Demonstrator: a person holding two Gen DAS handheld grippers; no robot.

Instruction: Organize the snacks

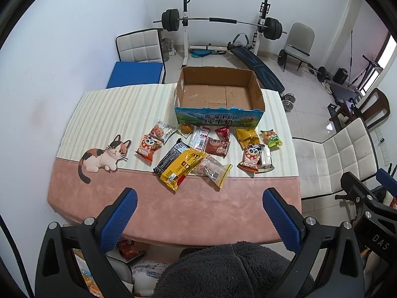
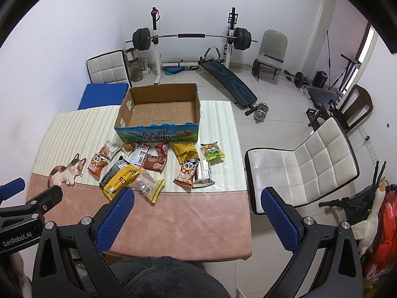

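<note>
Right wrist view alone shows a plush duck (image 2: pixel 372 213); both the left gripper (image 1: pixel 199 204) and right gripper (image 2: pixel 197 204) hang spread, empty, before the snacks (image 1: pixel 198 149).

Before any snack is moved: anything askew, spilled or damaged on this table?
Nothing spilled. The snack packets lie loose, some overlapping, in front of the empty cardboard box. The box's near wall has a ragged torn top edge. Both grippers, left gripper and right gripper, are open.

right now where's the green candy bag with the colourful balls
The green candy bag lies on the table at the right end of the snack spread, just right of the gold packet and near the cardboard box's front right corner.
</note>
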